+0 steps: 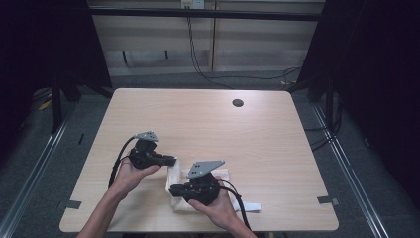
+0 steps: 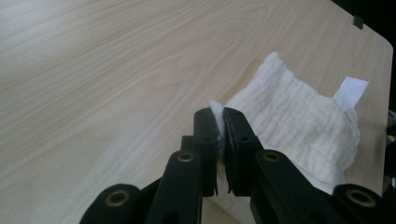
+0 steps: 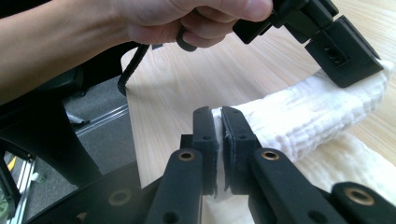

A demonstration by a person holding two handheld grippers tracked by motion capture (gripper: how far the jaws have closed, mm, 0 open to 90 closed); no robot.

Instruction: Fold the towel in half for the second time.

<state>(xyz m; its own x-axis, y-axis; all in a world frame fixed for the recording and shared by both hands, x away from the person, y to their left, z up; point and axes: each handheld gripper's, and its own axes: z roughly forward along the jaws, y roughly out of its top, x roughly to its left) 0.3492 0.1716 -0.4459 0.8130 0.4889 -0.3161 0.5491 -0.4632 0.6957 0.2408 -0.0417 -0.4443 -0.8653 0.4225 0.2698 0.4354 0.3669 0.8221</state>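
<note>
- On the left, we held the left gripper nearly shut on the near-left corner of the white crinkled gauze cloth; in the left gripper view its black, flat-faced jaws stood almost together, with a thin fold of the fabric pinched between them.
- The cloth itself lay near the front edge of the pale wood-grain table, between our two hands and partly lifted off the surface along the edge we gripped.
- In the middle, we judged the work to be a fold in progress: both corners had been taken up and the gripped edge was raised, but it had not yet been laid over the rest, which rested flat on the table.
- The fabric looked soft, puckered and thick, already doubled into a plump rectangle with rounded edges; a small white label stuck out from its far side.
- On the right, the right gripper was likewise closed to a narrow gap on another corner of the same edge, the cloth sagging in a soft roll between the two grips.
- What was left, in our judgement, was carrying the edge across, setting it down squarely and letting go.
</note>
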